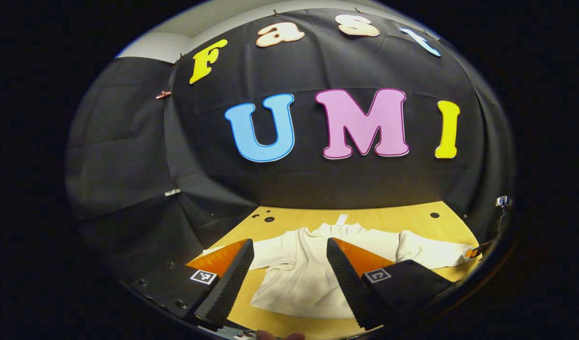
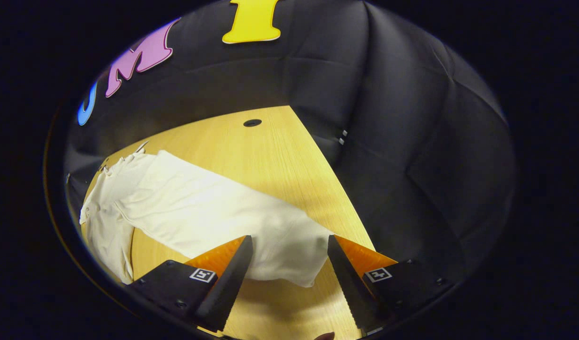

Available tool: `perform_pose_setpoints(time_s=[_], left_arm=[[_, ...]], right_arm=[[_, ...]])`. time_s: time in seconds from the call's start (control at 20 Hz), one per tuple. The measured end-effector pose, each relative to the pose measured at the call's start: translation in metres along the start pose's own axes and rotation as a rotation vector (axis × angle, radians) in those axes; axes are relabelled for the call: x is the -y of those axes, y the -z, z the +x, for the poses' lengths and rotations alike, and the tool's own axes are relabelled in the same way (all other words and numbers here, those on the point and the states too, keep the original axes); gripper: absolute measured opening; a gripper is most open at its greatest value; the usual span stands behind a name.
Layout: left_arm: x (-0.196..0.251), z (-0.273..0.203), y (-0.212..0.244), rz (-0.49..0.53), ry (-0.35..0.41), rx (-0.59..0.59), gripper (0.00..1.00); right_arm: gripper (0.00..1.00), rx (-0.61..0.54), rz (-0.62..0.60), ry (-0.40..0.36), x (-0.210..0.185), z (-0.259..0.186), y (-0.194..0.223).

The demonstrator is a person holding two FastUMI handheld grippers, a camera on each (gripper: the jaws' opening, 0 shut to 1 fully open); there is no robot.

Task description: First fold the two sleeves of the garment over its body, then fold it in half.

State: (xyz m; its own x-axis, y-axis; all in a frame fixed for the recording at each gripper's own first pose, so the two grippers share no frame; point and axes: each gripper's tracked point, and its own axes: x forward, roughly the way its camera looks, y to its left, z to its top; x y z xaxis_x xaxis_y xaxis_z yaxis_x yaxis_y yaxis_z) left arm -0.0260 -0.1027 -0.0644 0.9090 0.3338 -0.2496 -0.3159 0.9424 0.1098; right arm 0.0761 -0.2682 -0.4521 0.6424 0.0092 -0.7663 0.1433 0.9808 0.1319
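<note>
A cream long-sleeved garment (image 1: 299,276) lies flat on the wooden table (image 1: 388,219), collar toward the back wall. In the left gripper view my left gripper (image 1: 289,243) hovers open above the garment's body, nothing between its fingers. One sleeve (image 1: 431,252) stretches out to the right, and a bit of the other gripper (image 1: 474,252) shows at its cuff. In the right gripper view that sleeve (image 2: 209,208) runs across the table (image 2: 270,146), and its cuff end lies between the fingers of my open right gripper (image 2: 288,242). The jaws stand wide apart, not pressing the cloth.
Black cloth walls close in the table at the back and on both sides. Small dark holes (image 1: 434,215) (image 2: 252,123) sit in the tabletop near the back edge. Bare wood lies behind the garment and beyond the cuff.
</note>
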Motion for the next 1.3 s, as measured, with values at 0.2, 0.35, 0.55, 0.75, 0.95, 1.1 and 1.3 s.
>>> perform_pose_setpoints(time_s=[0.2, 0.35, 0.55, 0.75, 0.95, 1.1, 1.3], left_arm=[[-0.007, -0.001, -0.008, 0.033, -0.035, 0.018, 0.97], [-0.01, 0.0, -0.004, 0.025, -0.04, 0.01, 0.97], [-0.018, 0.003, -0.006, 0.02, -0.042, 0.016, 0.97], [-0.027, 0.012, -0.002, 0.021, -0.014, 0.019, 0.97], [-0.035, 0.031, 0.001, 0.005, 0.056, 0.025, 0.97], [-0.049, 0.048, 0.003, -0.012, 0.112, 0.029, 0.97], [-0.078, 0.066, 0.009, -0.031, 0.171, 0.034, 0.98]], right_arm=[[0.98, -0.009, 0.008, -0.014, 0.001, 0.008, 0.003], [0.71, -0.006, -0.002, -0.028, -0.004, 0.015, 0.006], [0.09, 0.002, 0.049, -0.047, -0.007, 0.011, 0.0], [0.08, 0.077, 0.073, -0.031, -0.005, -0.013, -0.019], [0.08, 0.137, 0.066, 0.02, -0.009, -0.048, -0.031], [0.08, 0.172, 0.051, 0.065, -0.021, -0.077, -0.033], [0.08, 0.224, 0.048, 0.118, -0.051, -0.125, -0.037]])
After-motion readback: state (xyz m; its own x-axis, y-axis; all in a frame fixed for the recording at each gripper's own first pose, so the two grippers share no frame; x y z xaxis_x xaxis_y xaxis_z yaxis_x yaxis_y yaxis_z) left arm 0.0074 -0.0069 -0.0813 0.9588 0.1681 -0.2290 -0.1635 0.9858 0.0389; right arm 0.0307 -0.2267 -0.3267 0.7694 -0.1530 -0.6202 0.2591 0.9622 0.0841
